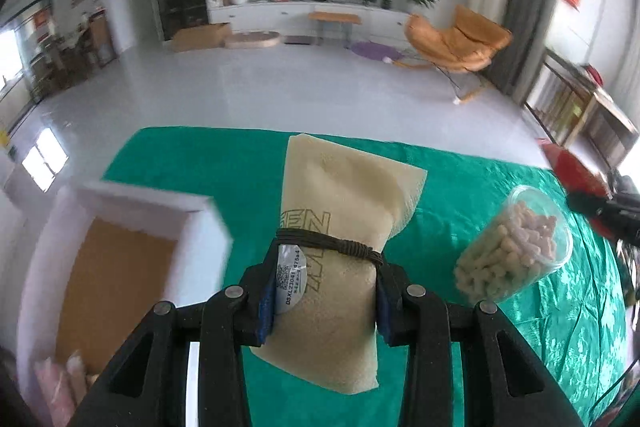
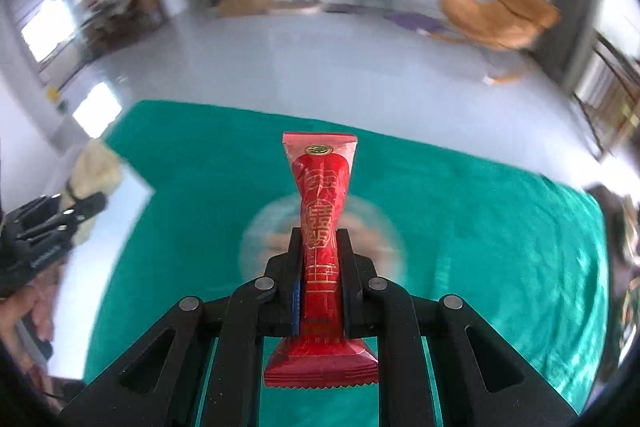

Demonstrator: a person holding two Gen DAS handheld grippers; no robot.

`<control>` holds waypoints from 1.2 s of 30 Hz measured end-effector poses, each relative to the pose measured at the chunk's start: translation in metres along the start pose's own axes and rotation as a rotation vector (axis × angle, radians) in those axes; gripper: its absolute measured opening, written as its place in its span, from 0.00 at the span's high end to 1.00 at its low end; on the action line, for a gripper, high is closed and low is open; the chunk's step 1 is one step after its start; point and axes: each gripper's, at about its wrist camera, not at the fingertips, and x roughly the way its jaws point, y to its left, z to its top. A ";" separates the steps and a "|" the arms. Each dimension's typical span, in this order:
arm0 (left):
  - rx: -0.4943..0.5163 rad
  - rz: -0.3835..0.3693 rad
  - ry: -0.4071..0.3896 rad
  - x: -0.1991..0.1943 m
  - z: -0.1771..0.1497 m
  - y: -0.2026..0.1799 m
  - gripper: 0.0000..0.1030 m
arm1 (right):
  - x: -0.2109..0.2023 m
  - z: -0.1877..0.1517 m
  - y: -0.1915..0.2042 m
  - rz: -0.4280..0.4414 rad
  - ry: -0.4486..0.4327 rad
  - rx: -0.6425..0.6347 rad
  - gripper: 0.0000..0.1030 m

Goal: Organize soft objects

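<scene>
We list a green-clothed tabletop (image 1: 248,163) with a white box (image 1: 132,203) at its left edge, likely the bin. Our left gripper (image 1: 324,291) fingers clamp a cream grain pouch (image 1: 344,211) mid-body, lifted for carrying. Right gripper (image 2: 320,267) fingers pinch a red snack packet (image 2: 320,187) above a clear tub (image 1: 516,247).

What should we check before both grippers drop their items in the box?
1. Left gripper clamped on the beige pouch: ok.
2. Right gripper shut on the red packet: ok.
3. White box open, bare floor space showing: ok.
4. Pouch over the box: not ok, over the green cloth.
5. Clear cup of pellets upright: not ok, tilted.
6. Packet over the box: cannot tell.
</scene>
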 end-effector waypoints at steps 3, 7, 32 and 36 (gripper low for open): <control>-0.038 0.077 -0.033 -0.029 -0.011 0.047 0.62 | 0.010 0.007 0.061 0.072 0.000 -0.076 0.85; -0.099 0.174 -0.051 -0.061 -0.029 0.111 0.62 | 0.029 0.012 0.136 0.142 0.013 -0.165 0.85; -0.338 0.539 -0.137 -0.148 -0.144 0.265 0.01 | 0.066 -0.009 0.350 0.289 0.030 -0.418 0.32; -0.341 0.694 -0.146 -0.161 -0.156 0.256 0.01 | 0.059 -0.016 0.355 0.269 0.034 -0.443 0.32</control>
